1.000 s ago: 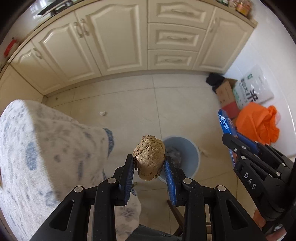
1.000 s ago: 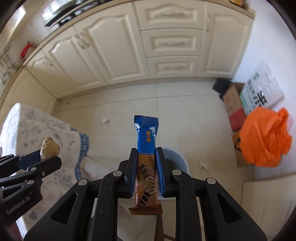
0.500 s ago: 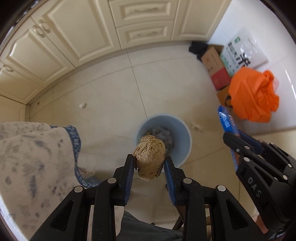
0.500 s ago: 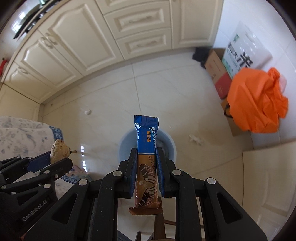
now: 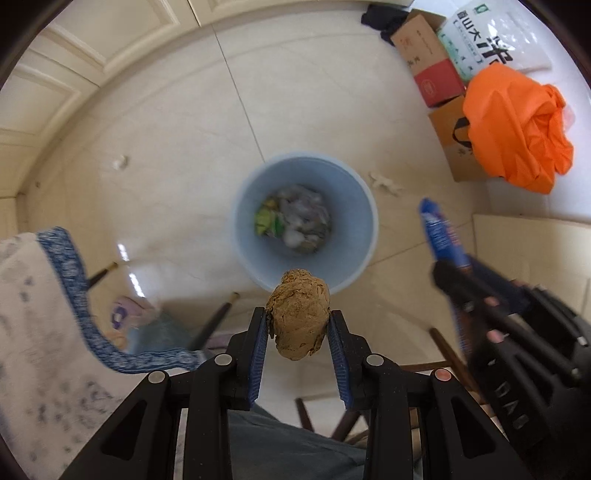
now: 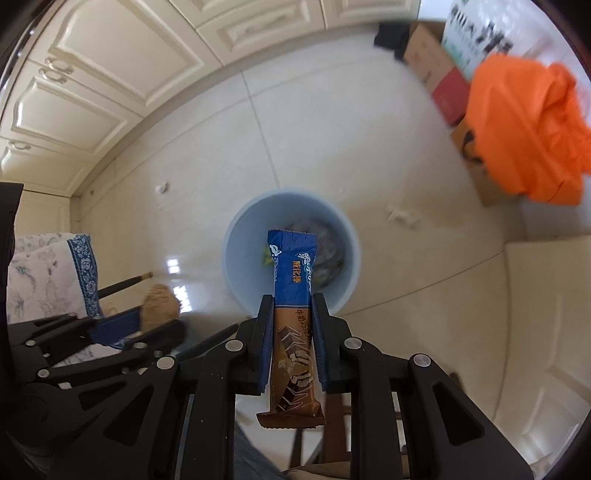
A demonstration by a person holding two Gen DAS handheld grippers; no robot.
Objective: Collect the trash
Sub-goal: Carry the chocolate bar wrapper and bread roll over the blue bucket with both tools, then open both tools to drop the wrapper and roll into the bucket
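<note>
My left gripper [image 5: 298, 325] is shut on a brown crumpled lump [image 5: 298, 314], held above the near rim of a light blue trash bin [image 5: 354, 206] on the tiled floor. The bin holds several scraps of trash [image 5: 295, 221]. My right gripper [image 6: 291, 306] is shut on a blue and brown snack wrapper [image 6: 293, 295], whose top hangs over the same bin [image 6: 240, 240]. In the left wrist view the right gripper [image 5: 454, 273] with the wrapper [image 5: 439, 236] is to the right of the bin. In the right wrist view the left gripper [image 6: 159, 325] with the lump [image 6: 159, 306] is at the left.
Cream kitchen cabinets [image 6: 110, 74] line the far wall. Cardboard boxes [image 5: 428, 62], a white printed bag [image 5: 491, 33] and an orange bag [image 5: 517, 125] stand at the right. Small white scraps [image 5: 386, 182] [image 5: 120, 161] lie on the floor. A blue-trimmed tablecloth [image 5: 44, 314] is at the left.
Both grippers have moved forward and tilted down, so the bin is now larger and nearly straight below them. Both still hold their items.
</note>
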